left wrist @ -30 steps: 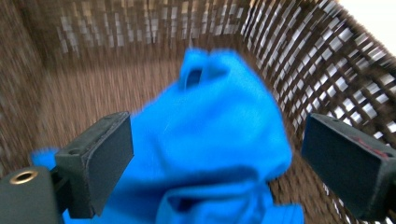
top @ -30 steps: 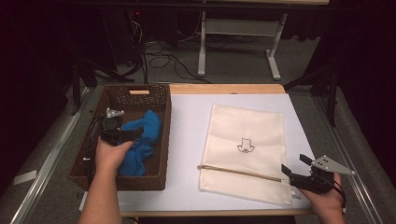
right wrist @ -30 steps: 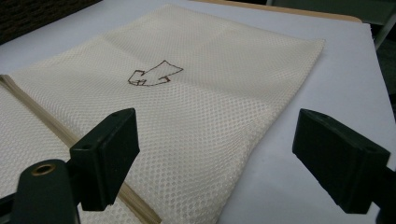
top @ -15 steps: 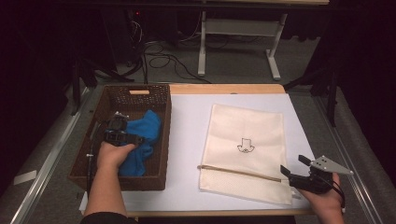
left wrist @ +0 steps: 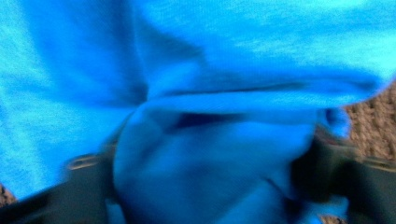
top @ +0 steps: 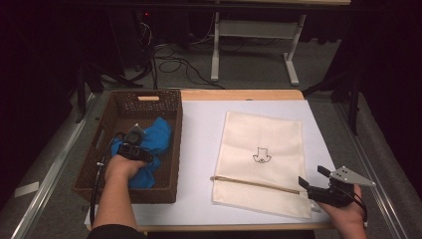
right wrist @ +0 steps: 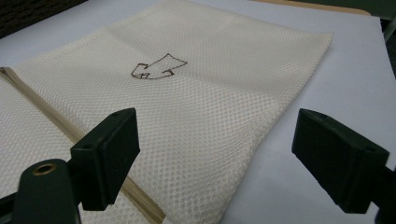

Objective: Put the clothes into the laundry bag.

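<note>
We have lowered the left gripper into the wicker basket at the left of the tabletop, compared with the pictures from a second ago, where it stood higher over the blue cloth. Its fingers have just been closing from their widest setting. The left gripper view shows a bunched fold of the blue cloth between them. That view is blurred, so we cannot confirm that the pads already press on the fabric. We judge that the grasp is in progress and not yet secure.

The blue cloth lies crumpled inside the basket, toward its right wall.

The right gripper has kept its place at the near right corner of the cream mesh bag, which lies flat on the tabletop, well apart from the basket. Its fingers stand wide, with nothing between them, just above the bag's near edge beside the zipper.

We take the work in hand to be lifting the cloth out of the basket. The bag is not yet opened.
</note>
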The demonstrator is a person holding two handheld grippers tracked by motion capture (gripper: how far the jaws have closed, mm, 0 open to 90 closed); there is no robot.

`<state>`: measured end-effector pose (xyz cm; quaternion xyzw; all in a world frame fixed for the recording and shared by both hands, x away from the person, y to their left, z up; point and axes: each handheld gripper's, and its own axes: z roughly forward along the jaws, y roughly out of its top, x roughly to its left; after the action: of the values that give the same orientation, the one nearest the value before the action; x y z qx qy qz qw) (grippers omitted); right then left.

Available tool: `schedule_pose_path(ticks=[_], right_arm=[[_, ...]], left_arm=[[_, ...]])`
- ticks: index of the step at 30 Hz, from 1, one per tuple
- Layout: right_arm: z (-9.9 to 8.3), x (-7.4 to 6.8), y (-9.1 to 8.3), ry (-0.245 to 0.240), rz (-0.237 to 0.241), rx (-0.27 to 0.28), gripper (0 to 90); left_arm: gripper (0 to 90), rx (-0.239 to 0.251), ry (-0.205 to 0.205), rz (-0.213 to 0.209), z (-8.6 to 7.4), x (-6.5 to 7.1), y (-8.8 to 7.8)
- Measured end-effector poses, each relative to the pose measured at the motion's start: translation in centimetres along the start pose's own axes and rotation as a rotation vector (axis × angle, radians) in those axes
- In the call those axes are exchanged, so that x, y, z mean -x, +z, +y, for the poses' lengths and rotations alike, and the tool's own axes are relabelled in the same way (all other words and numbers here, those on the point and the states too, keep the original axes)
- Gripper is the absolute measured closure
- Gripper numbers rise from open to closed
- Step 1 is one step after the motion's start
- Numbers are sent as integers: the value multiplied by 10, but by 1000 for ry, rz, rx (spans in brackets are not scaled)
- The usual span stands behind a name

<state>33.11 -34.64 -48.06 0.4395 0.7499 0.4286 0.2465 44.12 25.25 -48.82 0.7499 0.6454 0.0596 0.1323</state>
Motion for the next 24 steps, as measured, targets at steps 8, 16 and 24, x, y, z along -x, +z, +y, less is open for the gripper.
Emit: schedule_pose_path(ticks=[8,16,24], right_arm=[[0,0,0,1,1,0,157],[1,1,0,5,3,8,157],[1,2,-1,5,3,13,158]], left_arm=[[773,19,41,-3,2,5,-5],[797,196,39,62,0,6,-28],[797,453,17,71,-10,4,-53]])
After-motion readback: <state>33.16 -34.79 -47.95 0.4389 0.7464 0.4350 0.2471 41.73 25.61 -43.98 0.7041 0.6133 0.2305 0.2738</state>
